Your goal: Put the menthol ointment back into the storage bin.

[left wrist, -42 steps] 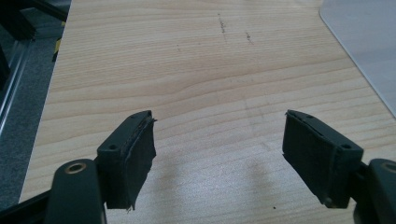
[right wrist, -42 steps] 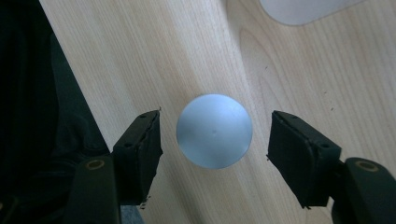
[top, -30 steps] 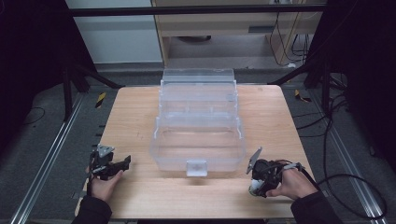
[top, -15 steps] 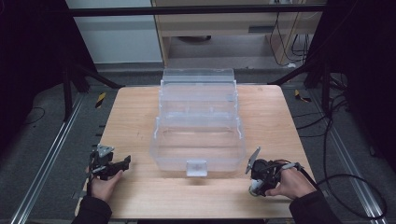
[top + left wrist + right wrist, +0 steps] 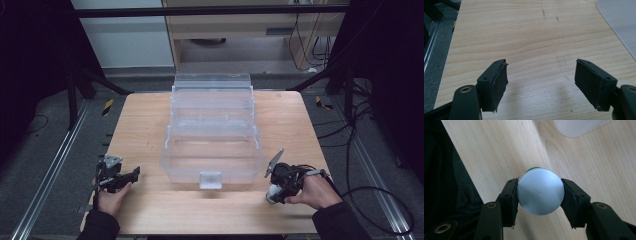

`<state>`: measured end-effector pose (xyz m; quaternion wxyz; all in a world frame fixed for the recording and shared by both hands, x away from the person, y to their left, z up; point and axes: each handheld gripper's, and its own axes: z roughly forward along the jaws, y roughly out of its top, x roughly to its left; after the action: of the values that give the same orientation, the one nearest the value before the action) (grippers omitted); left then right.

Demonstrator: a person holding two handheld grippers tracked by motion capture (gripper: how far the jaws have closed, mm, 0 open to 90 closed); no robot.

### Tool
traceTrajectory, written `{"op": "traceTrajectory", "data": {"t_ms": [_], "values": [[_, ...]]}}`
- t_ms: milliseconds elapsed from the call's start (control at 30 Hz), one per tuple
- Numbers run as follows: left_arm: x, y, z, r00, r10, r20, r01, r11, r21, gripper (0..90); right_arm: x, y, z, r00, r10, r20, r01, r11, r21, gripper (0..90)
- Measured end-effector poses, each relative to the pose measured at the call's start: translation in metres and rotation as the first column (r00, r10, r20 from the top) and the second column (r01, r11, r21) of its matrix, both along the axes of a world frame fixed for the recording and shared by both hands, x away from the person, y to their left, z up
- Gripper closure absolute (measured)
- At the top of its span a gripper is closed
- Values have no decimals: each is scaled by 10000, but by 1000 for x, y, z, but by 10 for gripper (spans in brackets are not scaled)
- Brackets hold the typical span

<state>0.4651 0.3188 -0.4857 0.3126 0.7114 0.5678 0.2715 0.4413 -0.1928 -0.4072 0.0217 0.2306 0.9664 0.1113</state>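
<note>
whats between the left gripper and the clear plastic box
Only bare wood. In the high view the left gripper sits apart from the clear plastic box, with an uncovered strip of table between them.

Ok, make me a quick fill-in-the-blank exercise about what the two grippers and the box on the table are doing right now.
1. The right gripper is shut on a round white ____.
2. The left gripper holds nothing; its fingers stand ____.
3. The box between the hands is made of clear ____.
4. The table top is made of ____.

Missing words: cap; open; plastic; wood
</note>
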Motion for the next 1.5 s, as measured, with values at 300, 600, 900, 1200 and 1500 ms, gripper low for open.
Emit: {"op": "traceTrajectory", "data": {"t_ms": [300,600,900,1200,1500], "values": [[0,0,0,10000,24,-17,-24,10000,4,257,4,2,26,9998,-162,95,160,9997,179,502],[0,0,0,10000,-18,-6,18,10000,3,258,7,6,49,9993,-220,292,212,9993,297,502],[0,0,-1,10000,-40,-43,40,10000,62,258,8,6,68,9966,-416,707,366,9968,706,502],[1,-1,-1,9999,-81,-98,82,9999,116,258,18,10,90,9934,-547,1003,436,9930,1094,503],[1,-1,-1,9999,-67,-77,68,9999,123,259,32,19,99,9912,-500,1225,340,9910,1297,502]]}}
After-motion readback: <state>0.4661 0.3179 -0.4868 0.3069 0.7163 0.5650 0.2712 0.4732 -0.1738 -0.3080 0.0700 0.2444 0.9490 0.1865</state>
